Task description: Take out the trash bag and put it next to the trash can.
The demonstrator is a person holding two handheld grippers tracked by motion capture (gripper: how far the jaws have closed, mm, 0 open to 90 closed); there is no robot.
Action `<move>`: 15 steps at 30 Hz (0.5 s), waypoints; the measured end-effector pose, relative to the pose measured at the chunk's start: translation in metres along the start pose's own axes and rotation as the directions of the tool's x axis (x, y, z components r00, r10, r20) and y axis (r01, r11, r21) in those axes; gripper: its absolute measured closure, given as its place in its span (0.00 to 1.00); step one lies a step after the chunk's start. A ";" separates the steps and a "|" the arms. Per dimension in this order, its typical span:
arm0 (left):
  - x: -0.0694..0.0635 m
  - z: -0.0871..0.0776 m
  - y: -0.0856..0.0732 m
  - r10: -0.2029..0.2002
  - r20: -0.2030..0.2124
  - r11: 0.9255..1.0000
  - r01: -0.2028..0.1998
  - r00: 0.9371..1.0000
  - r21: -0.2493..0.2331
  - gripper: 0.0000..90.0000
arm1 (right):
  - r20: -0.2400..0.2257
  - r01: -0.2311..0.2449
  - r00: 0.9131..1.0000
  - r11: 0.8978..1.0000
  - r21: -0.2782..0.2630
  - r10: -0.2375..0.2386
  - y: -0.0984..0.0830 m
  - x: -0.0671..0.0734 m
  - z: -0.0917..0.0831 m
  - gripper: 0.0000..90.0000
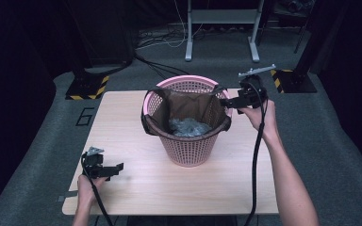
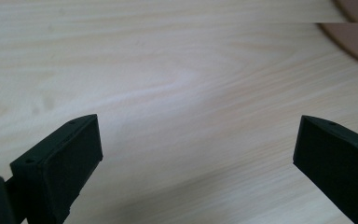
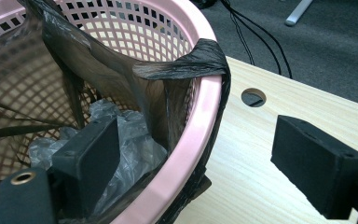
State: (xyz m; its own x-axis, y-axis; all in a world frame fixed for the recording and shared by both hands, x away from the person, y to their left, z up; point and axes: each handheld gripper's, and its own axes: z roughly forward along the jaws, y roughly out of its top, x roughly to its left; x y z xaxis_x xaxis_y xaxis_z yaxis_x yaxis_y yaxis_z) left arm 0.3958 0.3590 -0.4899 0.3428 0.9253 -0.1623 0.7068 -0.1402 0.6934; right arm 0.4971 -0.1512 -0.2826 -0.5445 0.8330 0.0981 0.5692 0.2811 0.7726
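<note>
My right claw (image 3: 196, 154) gapes astride the pink basket (image 1: 188, 146) rim, freeing the black bag (image 3: 186, 63) draped there; left claw (image 1: 118, 168), open and empty, waits near-left over the tabletop (image 1: 179, 188)

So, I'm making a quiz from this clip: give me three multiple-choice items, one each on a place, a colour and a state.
1. Where is the right gripper? A at the basket's right rim; B at the table's near left corner; C on the floor.
2. What colour is the basket? A blue; B pink; C white.
3. How are the left gripper fingers? A shut on the bag; B shut on nothing; C apart over bare table.
A: its fingers straddle the rim with the black bag draped over. B: pink lattice. C: wood between them.
</note>
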 end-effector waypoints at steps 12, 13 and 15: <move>-0.022 -0.016 0.062 0.081 0.128 0.997 -0.079 0.988 -0.018 0.02 | 0.016 0.042 0.999 0.999 0.033 -0.043 0.003 0.004 0.006 0.13; -0.024 -0.019 0.068 0.094 0.135 0.996 -0.092 0.986 -0.019 0.03 | 0.016 0.043 0.999 0.999 0.033 -0.043 0.003 0.004 0.006 0.13; -0.027 -0.021 0.077 0.093 0.155 0.995 -0.089 0.984 -0.032 0.03 | 0.015 0.044 0.999 0.998 0.035 -0.045 0.003 0.005 0.006 0.12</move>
State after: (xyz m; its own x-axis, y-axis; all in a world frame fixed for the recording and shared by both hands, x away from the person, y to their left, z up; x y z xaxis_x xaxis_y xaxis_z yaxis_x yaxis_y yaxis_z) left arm 0.4278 0.3306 -0.4170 0.4989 0.8424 -0.2037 0.6529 -0.2108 0.7275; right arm 0.5003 -0.1435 -0.2835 -0.5603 0.8265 0.0543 0.5659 0.3341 0.7537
